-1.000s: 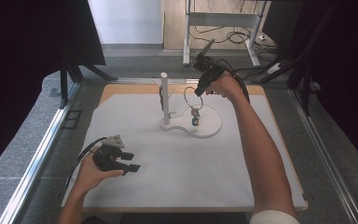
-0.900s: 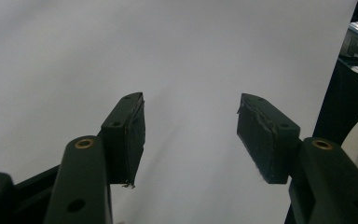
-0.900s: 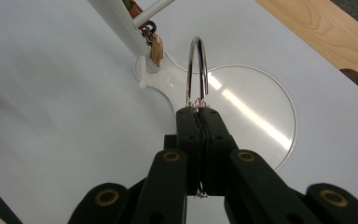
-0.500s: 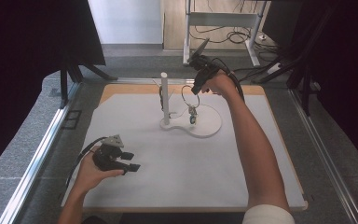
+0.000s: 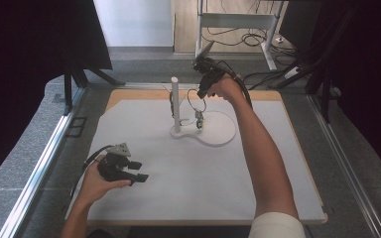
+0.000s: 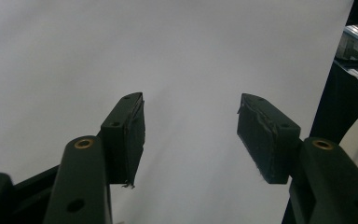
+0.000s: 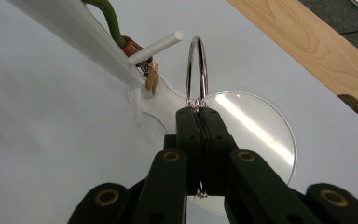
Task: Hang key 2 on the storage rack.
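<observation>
One round metal ring [image 7: 196, 70], pinched.

The white post [image 5: 175, 104] and its side peg [image 7: 154, 47] stood close beside the held ring [image 7: 196, 70] — elsewhere the mat [image 5: 188, 183] lay open.

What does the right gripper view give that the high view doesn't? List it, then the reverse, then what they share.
Right gripper view, up close: the right gripper has its jaws shut on the metal ring, and a white peg sticks out from the post with a small brass piece hanging at it.
High view, from above: the left gripper is held open, low over the white sheet, and both forearms are visible.
Shared: the ring, the post and the stand's round base.
</observation>
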Demonstrator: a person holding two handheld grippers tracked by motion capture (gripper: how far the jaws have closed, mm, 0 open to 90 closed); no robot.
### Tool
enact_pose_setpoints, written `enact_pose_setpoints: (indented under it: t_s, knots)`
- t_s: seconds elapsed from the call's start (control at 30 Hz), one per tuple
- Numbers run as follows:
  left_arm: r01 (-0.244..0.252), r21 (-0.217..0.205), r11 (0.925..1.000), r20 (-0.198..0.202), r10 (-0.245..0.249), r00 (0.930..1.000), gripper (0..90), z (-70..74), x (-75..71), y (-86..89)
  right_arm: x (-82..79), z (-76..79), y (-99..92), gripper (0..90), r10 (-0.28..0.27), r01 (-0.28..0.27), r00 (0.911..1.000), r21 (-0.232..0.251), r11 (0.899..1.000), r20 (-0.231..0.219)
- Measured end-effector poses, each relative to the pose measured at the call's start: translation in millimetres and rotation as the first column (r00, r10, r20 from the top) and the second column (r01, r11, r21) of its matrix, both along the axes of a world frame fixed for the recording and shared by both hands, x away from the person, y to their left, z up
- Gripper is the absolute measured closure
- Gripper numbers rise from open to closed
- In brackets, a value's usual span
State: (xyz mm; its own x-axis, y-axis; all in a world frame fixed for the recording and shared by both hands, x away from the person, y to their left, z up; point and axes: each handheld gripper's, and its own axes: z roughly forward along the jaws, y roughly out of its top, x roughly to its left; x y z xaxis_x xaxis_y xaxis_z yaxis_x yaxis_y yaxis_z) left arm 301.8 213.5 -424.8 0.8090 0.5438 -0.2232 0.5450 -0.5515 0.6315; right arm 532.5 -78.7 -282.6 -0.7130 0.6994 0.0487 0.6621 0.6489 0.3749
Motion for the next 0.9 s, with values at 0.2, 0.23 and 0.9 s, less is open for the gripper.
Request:
enact_pose_setpoints:
  t_s: [0.2, 0.23, 0.9]
  knots:
    - [0.004, 0.004, 1.0, -0.002, -0.004, 1.0, 42.0, -0.5, 0.2, -0.4, -0.3, 1.6, 7.6, 87.8, 0.011, -0.012, 0.9999, 0.016, 1.0, 0.007]
    - [0.004, 0.004, 1.0, -0.002, -0.004, 1.0, 42.1, -0.4, 0.2, -0.3, -0.8, 1.2, 9.4, 87.8, 0.017, -0.017, 0.9998, 0.019, 1.0, 0.008]
    - [0.004, 0.017, 0.9998, 0.0, -0.004, 1.0, 42.1, -1.4, 0.3, -1.2, -7.8, -25.0, 23.1, 87.6, 0.057, -0.056, 0.9975, 0.04, 0.998, -0.042]
